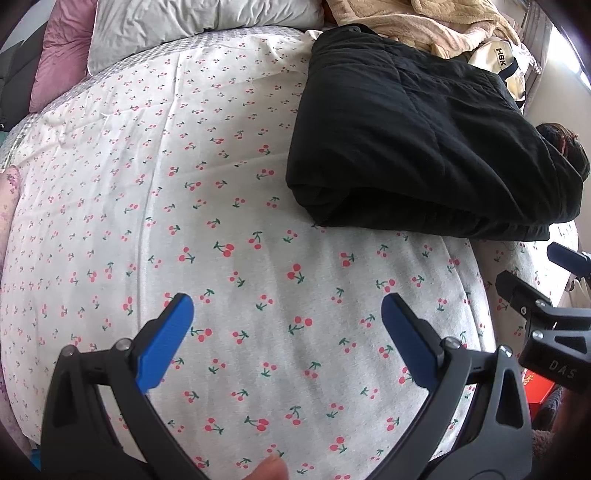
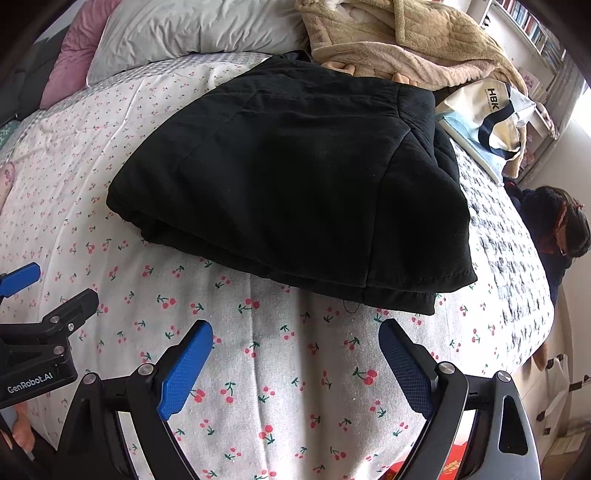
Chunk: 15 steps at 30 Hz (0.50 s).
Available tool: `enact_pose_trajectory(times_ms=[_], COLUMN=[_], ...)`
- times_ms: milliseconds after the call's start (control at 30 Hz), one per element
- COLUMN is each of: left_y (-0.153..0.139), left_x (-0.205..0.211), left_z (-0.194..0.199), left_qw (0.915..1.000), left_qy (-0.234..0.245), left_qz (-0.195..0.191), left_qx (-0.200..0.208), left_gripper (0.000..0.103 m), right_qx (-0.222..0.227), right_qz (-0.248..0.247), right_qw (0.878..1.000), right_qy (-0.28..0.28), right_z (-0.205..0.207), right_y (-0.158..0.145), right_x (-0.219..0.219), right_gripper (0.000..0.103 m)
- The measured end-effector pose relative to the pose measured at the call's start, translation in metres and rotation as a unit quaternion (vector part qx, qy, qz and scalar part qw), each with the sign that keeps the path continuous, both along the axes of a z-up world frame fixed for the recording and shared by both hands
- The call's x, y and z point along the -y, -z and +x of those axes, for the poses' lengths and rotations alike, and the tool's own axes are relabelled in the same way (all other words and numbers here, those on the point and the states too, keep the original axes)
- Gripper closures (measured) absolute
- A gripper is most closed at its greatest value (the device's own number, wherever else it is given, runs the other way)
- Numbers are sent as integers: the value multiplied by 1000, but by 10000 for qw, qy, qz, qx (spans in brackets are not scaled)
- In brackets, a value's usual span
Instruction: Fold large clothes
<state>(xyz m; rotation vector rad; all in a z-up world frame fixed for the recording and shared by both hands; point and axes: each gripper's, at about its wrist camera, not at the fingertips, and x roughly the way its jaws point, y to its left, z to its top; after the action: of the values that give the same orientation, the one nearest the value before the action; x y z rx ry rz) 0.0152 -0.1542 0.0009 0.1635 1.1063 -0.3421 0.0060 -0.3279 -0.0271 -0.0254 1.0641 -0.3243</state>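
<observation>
- The black garment [image 2: 291, 177] ahead of the right tool [image 2: 295, 365] looks soft, thick, floppy; take its near hem.
- Both tools, including the left tool [image 1: 288, 332], hang released, empty.

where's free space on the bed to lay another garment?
Free: the cherry-print sheet between the folded black garment and the pillows, and the strip between the garment's near edge and the open left gripper and right gripper. Crowded: far right corner, with the beige blanket and HBK bag.
</observation>
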Motion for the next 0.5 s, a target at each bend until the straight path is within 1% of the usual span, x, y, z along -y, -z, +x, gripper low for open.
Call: enact_pose_trajectory(times_ms=[500], left_y=[0], left_x=[1], left_z=[-1], left_qw=[10000], left_qy=[17], left_qz=[-9], left_qx=[-28], left_gripper=[2], right_qx=[-48], right_qz=[-28], right_qw=[10000], right_qy=[18], right_z=[1], right_y=[3], right_x=[1], right_gripper=[11])
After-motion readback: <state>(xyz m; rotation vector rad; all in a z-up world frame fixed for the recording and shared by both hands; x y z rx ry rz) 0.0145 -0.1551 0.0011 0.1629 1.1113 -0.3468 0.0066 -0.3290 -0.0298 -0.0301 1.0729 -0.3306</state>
